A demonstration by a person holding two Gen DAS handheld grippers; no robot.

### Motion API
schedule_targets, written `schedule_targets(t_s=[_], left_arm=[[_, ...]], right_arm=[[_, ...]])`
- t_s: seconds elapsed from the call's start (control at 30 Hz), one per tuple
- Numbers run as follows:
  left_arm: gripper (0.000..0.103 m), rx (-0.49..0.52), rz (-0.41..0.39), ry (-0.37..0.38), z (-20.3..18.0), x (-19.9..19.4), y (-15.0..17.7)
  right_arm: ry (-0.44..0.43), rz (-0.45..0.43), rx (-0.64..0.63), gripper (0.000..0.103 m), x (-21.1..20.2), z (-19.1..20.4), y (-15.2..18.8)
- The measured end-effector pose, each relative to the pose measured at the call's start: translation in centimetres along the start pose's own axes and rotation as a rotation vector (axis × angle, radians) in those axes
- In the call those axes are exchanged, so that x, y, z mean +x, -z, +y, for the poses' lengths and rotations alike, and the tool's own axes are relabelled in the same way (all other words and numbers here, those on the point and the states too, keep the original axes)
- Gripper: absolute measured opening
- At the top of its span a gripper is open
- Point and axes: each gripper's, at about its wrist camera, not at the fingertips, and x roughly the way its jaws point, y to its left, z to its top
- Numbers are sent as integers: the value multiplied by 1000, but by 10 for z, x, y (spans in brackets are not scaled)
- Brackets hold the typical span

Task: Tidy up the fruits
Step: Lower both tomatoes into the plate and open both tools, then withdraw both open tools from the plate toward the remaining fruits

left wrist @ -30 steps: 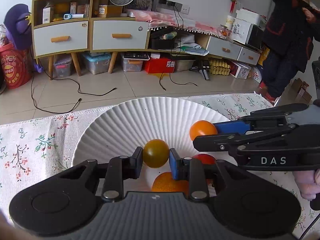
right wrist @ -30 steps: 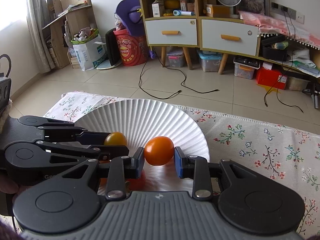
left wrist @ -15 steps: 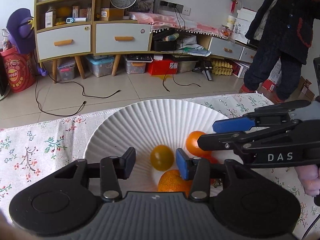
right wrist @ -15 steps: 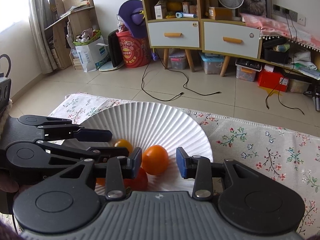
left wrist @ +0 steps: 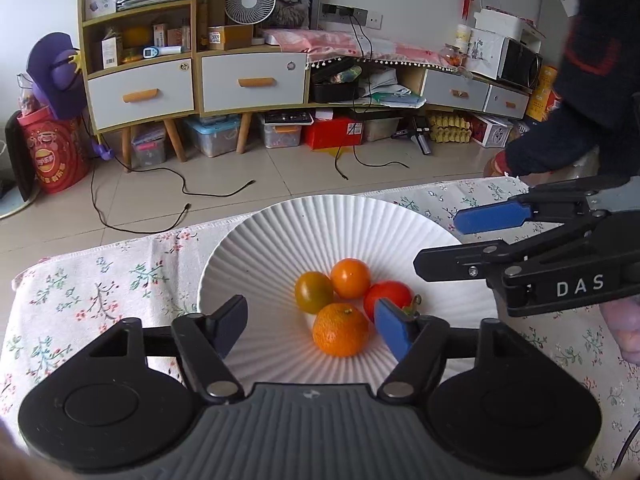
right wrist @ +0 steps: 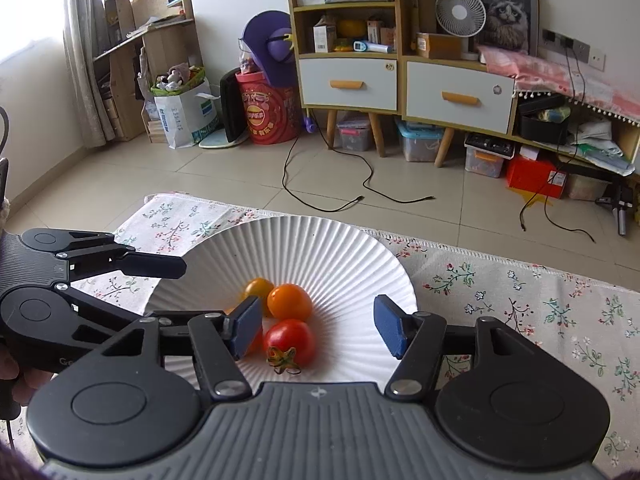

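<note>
A white ribbed plate [left wrist: 280, 240] [right wrist: 320, 248] on the floral cloth holds several fruits in a cluster. They are a yellow-green tomato [left wrist: 314, 291] [right wrist: 259, 287], an orange tomato [left wrist: 351, 278] [right wrist: 289, 302], a red tomato [left wrist: 387, 295] [right wrist: 290, 342] and a mandarin [left wrist: 340, 330]. My left gripper [left wrist: 311, 324] [right wrist: 192, 288] hovers at the plate's near left side. Its jaws are opening and the pads touch no fruit. My right gripper [right wrist: 318, 330] [left wrist: 436, 242] hovers at the right side, its jaws also opening. The fruits lie free below and ahead of both.
The floral tablecloth [left wrist: 100, 292] ends at the table's far edge [right wrist: 500, 256] just behind the plate. Beyond it lie tiled floor with loose cables [left wrist: 180, 196], a drawer cabinet [left wrist: 200, 80], and a person in dark clothes [left wrist: 592, 80] at the far right.
Both grippers have let go: the left was shut on the yellow-green tomato, the right on the orange tomato. Both jaws spread, the grippers drew back and up, and the fruits now rest in the plate.
</note>
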Motion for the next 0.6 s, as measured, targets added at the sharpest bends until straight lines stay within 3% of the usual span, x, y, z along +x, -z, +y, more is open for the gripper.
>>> schedule_targets(t_s=[0.27,0.6], left_arm=[[92,6,9,-34,-6,-25,7],[101,-4,37,-82,-9,-57,27]], right_arm=[[12,-18,27,78,-20,9,4],[17,-10,61,91,-38,22,15]])
